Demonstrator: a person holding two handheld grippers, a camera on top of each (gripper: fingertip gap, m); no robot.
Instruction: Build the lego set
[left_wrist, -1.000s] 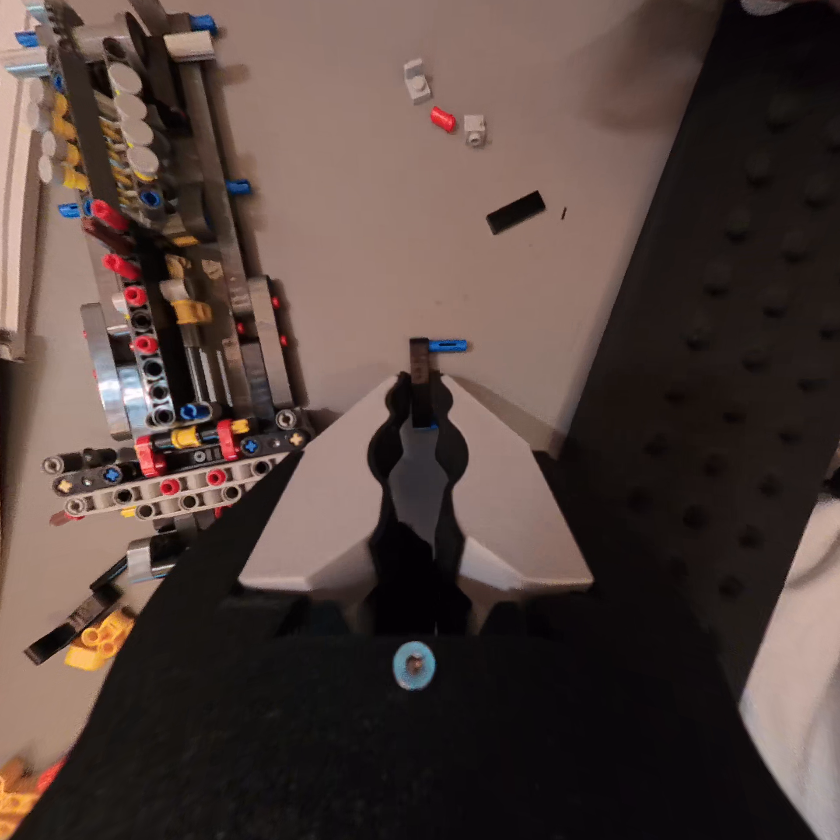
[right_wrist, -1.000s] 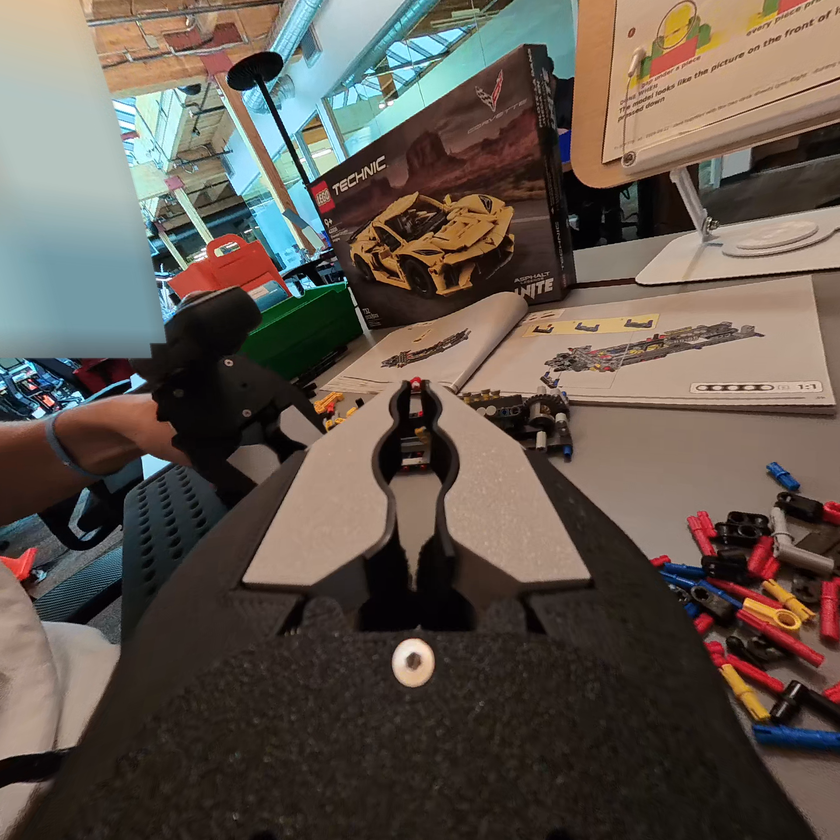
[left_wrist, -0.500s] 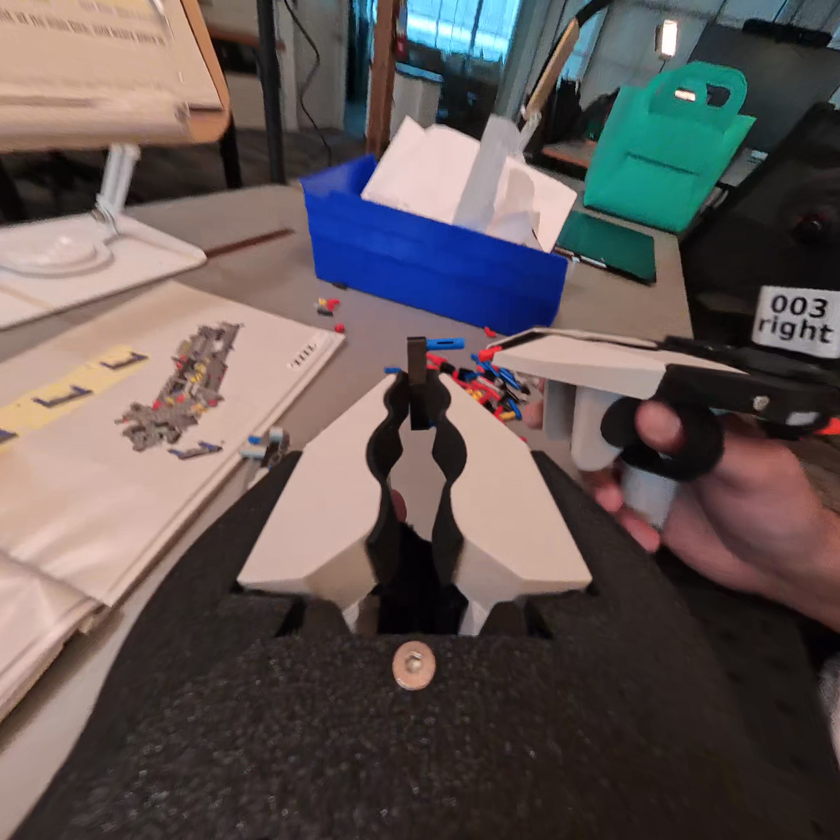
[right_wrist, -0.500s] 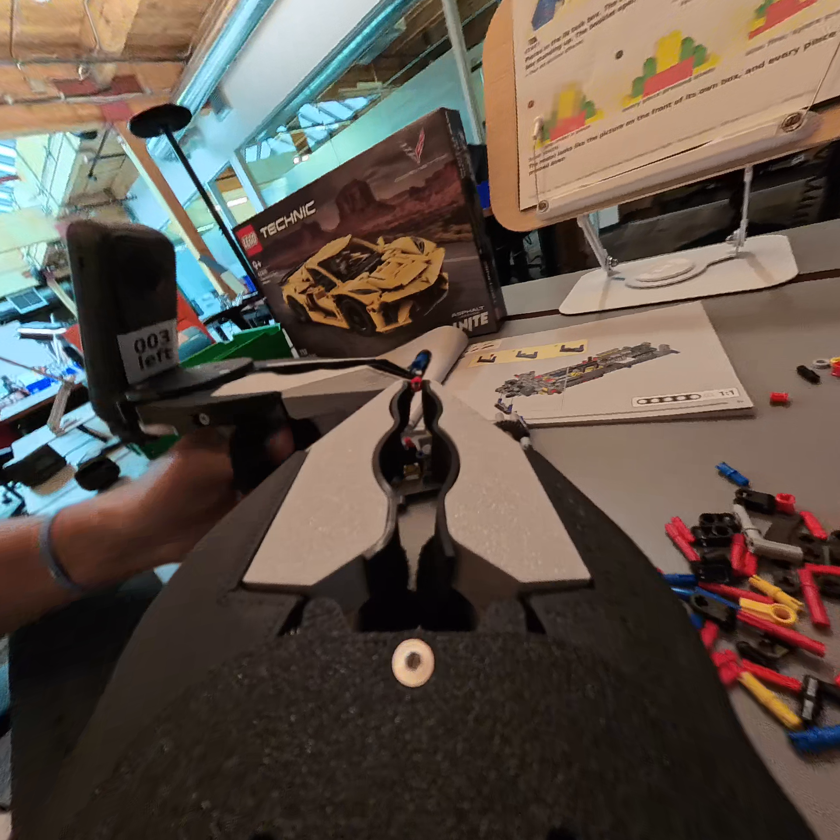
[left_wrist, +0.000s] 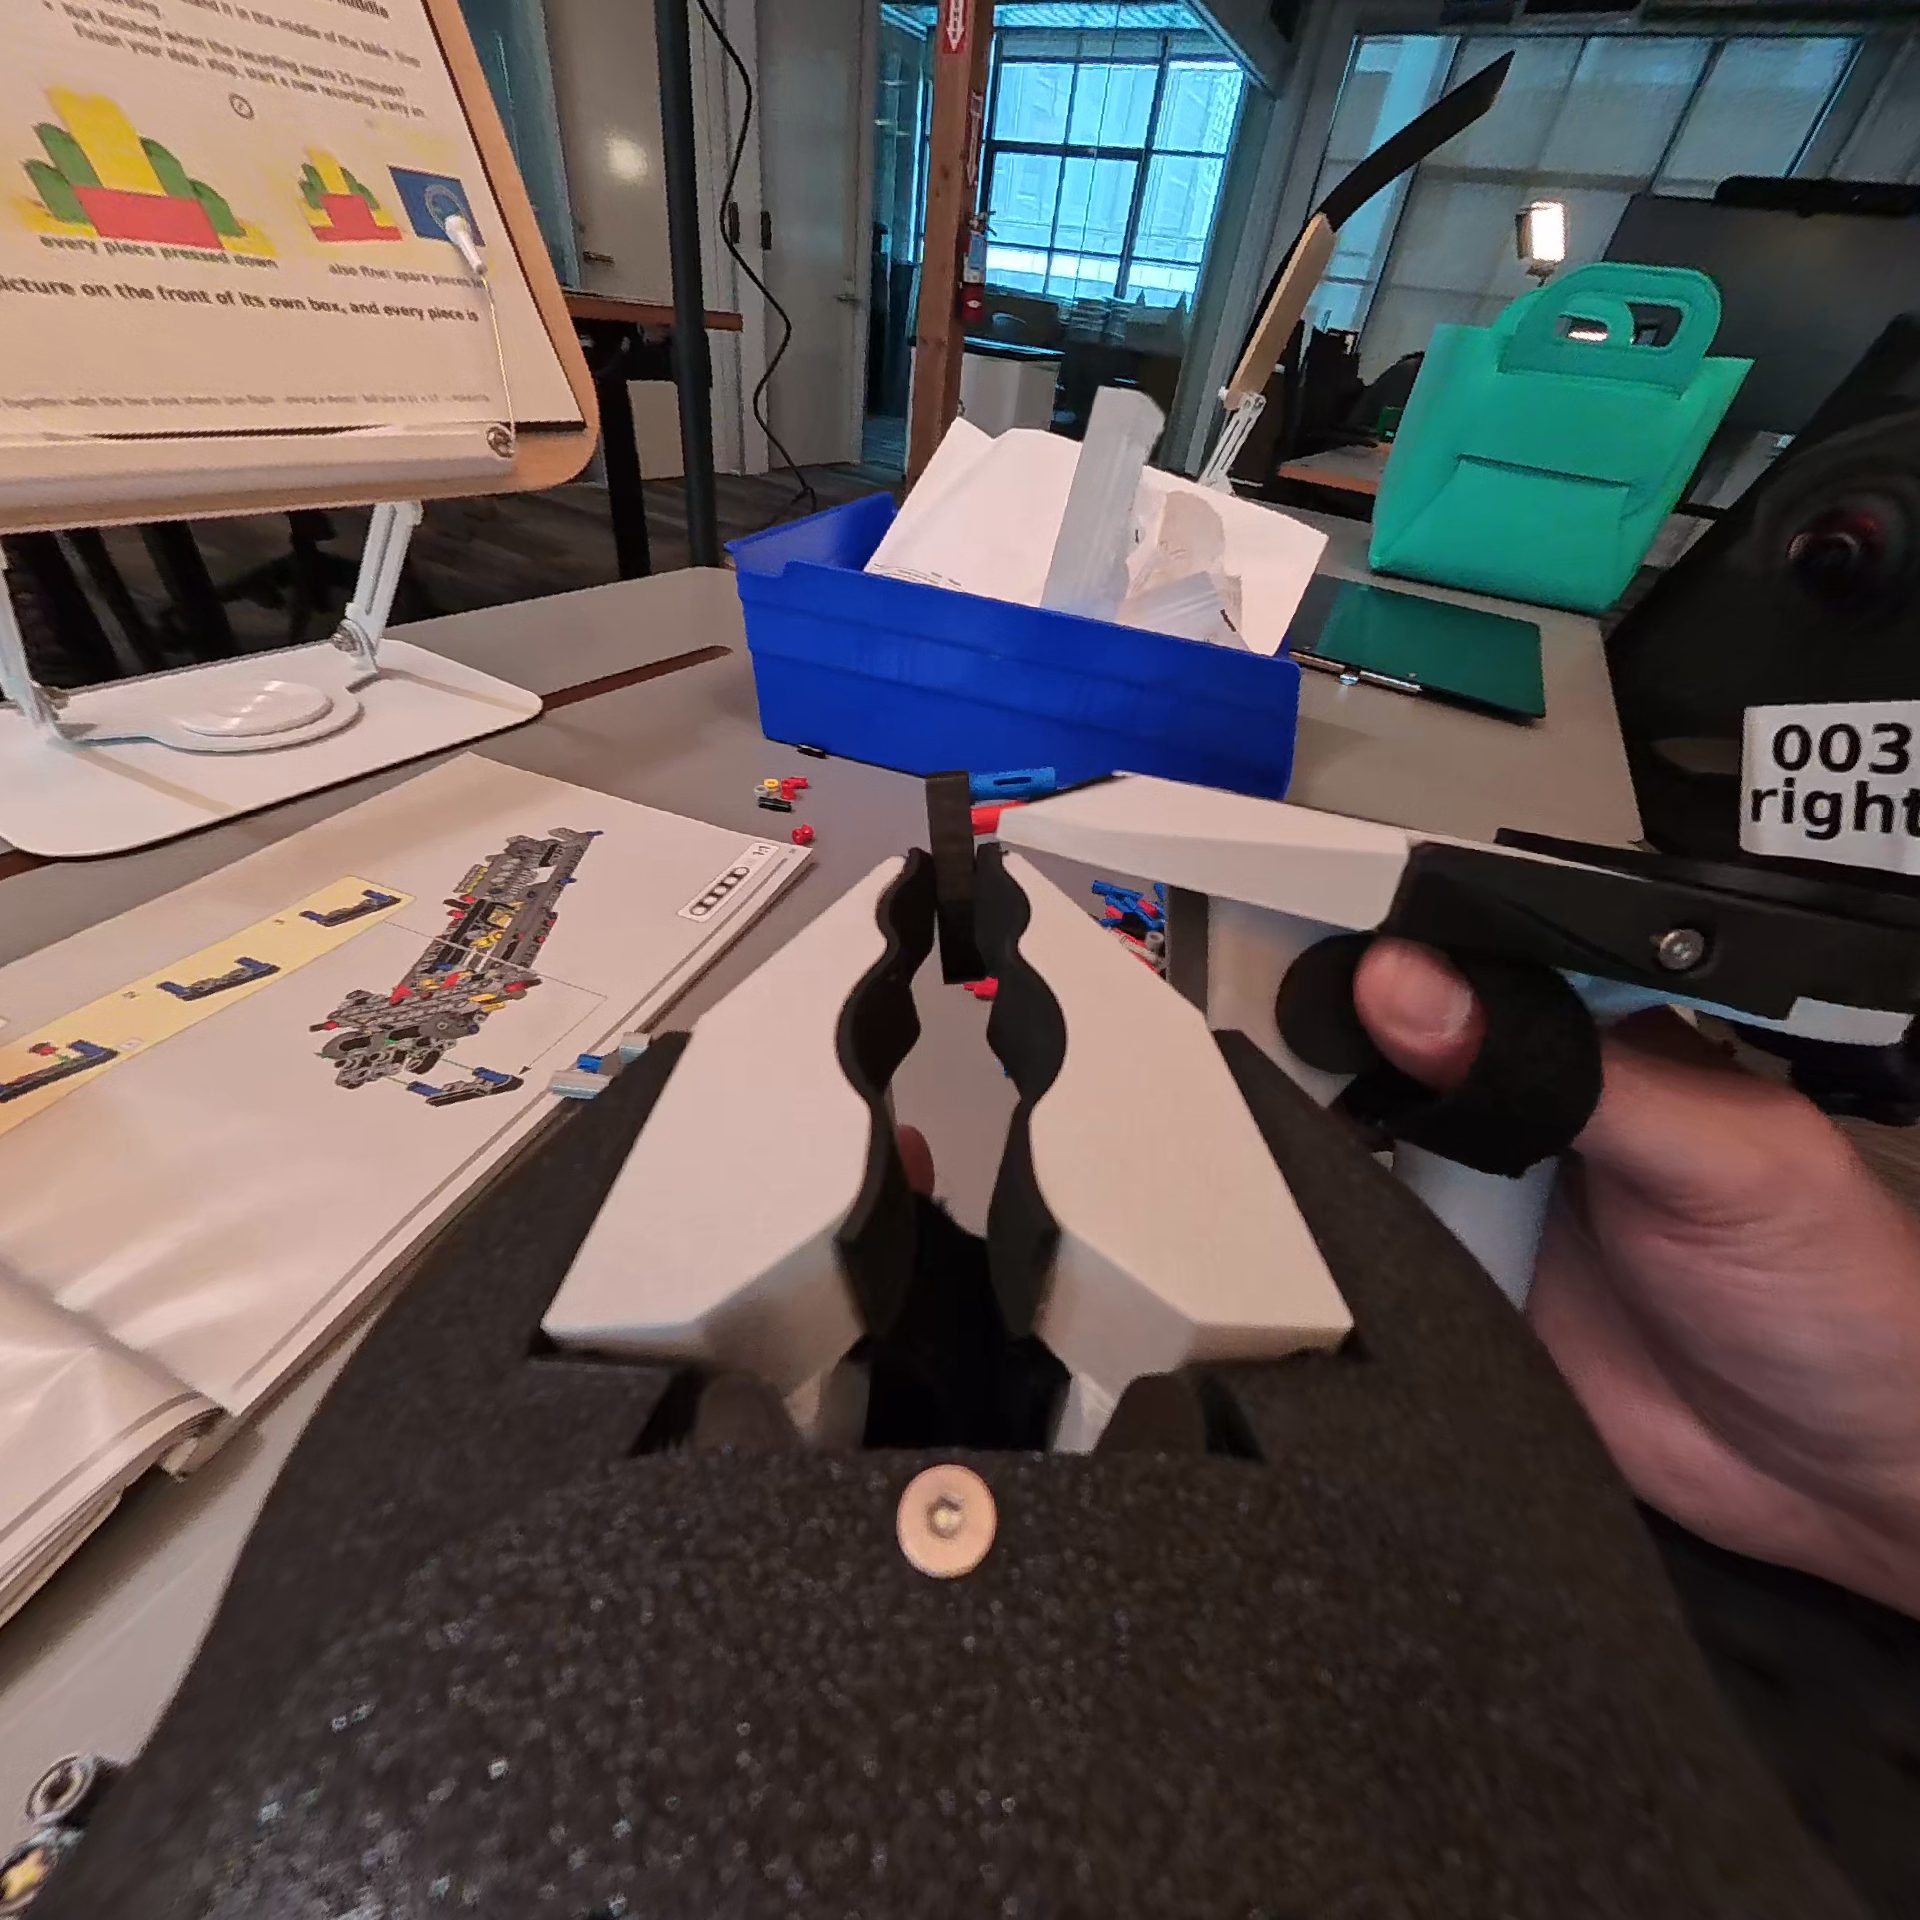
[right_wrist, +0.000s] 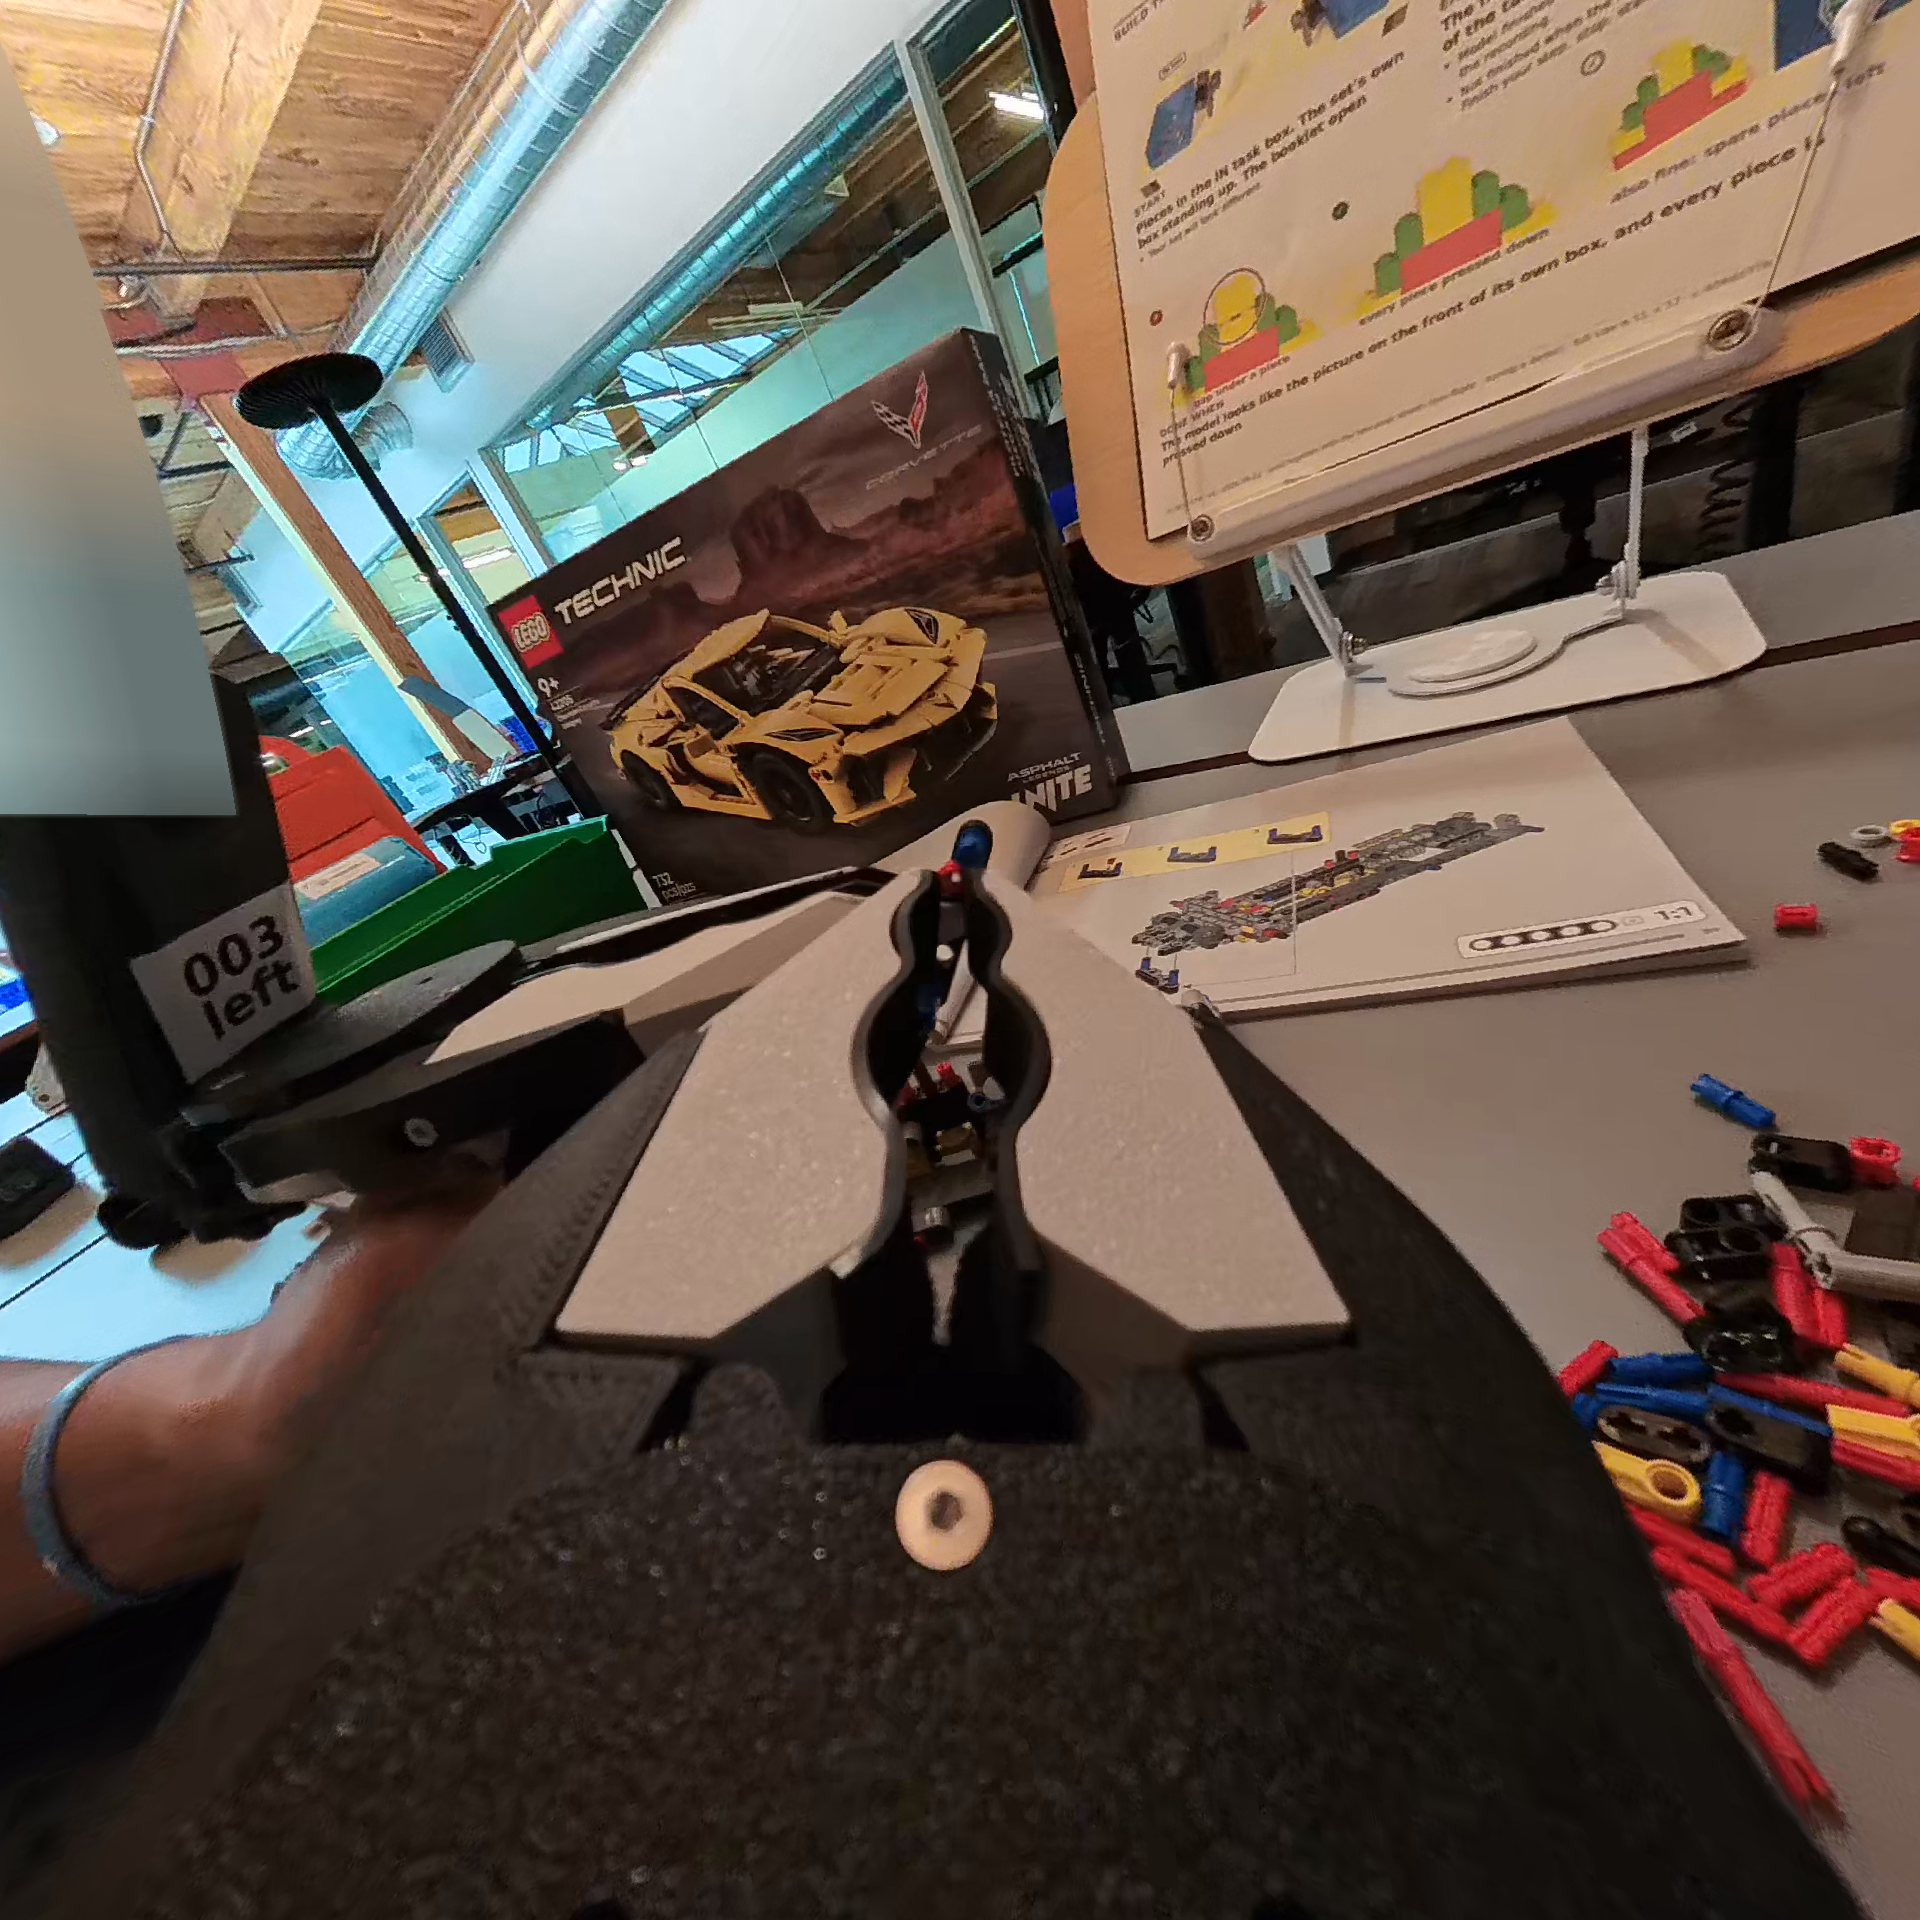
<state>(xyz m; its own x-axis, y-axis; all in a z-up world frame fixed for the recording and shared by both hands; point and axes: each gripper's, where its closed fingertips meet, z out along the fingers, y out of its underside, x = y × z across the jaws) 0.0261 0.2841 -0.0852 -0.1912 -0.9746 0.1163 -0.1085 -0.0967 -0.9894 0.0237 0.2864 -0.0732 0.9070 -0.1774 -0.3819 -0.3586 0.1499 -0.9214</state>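
Left gripper clamping one black beam upright at tips, one blue pin projecting from beam top. Right gripper coming in from right, jaws together on one red pin, touching blue pin end. Step judged: mating pins in mid-air. Advice: keeping axes aligned, pushing straight, maintaining clamp. Loose parts pile lying right of right gripper, uncountable. One booklet lying left.

Both wrist cams low over table, facing opposite sides; share open booklet.
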